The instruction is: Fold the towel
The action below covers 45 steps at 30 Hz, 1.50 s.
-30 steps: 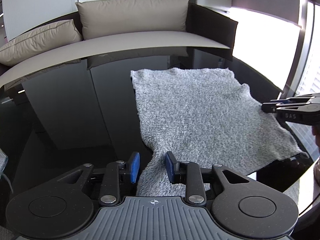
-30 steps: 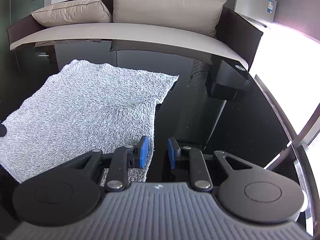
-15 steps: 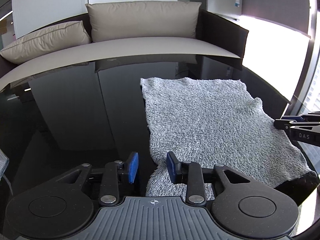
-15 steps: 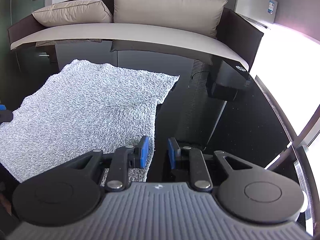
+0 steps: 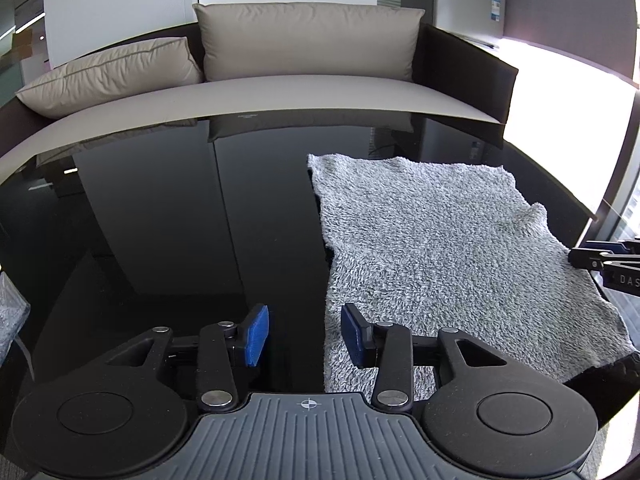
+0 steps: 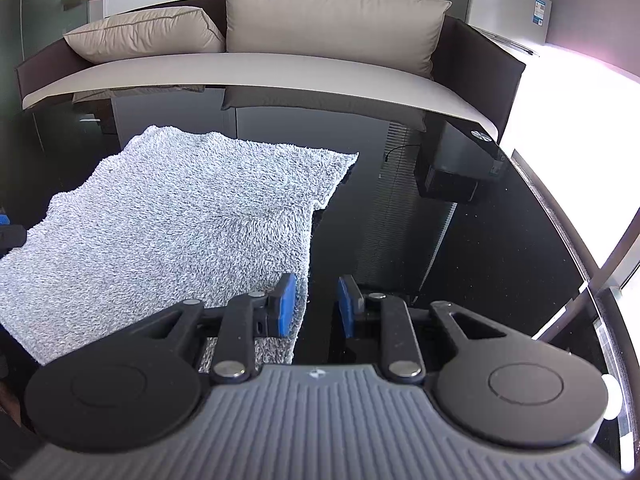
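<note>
A big black shiny table (image 5: 160,220) fills most of both views. Behind it is a sofa (image 5: 280,92) with two tan cushions (image 5: 308,40). A silver fridge (image 6: 508,8) stands in the back corner.

The fluffy gray towel (image 5: 440,248) lies spread out flat on the table, one layer, with wavy edges. It sits between the two grippers.

The left gripper (image 5: 306,334) is at the towel's near left corner. Its jaws are apart and hold nothing. One blue pad is over the towel edge and the other is over bare table.

The right gripper (image 6: 316,306) is at the towel's near right corner. Its jaws are apart too, and empty.
</note>
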Each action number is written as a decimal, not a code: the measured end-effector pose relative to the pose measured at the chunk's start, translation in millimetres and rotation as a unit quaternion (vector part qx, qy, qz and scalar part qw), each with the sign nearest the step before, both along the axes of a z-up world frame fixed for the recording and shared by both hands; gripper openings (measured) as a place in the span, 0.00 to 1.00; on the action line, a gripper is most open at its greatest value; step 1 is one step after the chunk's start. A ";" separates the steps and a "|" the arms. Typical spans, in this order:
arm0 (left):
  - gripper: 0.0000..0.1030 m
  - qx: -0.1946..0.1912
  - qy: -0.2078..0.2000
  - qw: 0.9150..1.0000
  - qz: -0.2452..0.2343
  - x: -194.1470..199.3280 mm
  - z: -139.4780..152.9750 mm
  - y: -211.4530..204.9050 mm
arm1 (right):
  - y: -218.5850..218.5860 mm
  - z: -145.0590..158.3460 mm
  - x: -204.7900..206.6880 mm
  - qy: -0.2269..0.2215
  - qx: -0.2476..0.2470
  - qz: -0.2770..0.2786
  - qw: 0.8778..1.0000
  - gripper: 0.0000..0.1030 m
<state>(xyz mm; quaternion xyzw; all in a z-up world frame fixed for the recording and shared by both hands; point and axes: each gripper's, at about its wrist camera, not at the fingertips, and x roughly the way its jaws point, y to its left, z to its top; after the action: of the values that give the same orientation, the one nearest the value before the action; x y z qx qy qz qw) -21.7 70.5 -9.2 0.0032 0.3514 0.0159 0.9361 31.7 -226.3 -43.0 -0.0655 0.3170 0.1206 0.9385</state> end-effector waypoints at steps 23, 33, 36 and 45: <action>0.99 -0.022 -0.042 0.999 -0.014 -11.8 7.5 -8.4 | -2.0 14.8 -41.4 -0.039 0.082 -0.003 0.996 0.94; 0.99 -0.010 -0.020 0.999 -0.036 -23.0 -2.2 -18.1 | -0.3 7.7 -56.1 -0.023 0.073 -0.006 0.997 0.96; 0.99 -0.003 -0.014 0.999 -0.046 -28.1 -5.1 -22.1 | 0.7 4.7 -63.9 -0.014 0.072 -0.007 0.997 0.96; 0.99 -0.011 -0.008 0.999 -0.049 -37.2 -7.9 -21.8 | 3.9 -2.1 -79.8 -0.004 0.065 -0.013 0.998 0.96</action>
<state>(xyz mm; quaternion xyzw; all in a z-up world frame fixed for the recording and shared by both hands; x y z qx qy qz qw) -59.0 48.7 -17.2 0.0097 0.3437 -0.0336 0.9384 -48.2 -222.4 -45.1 -0.0008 0.3059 0.1285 0.9434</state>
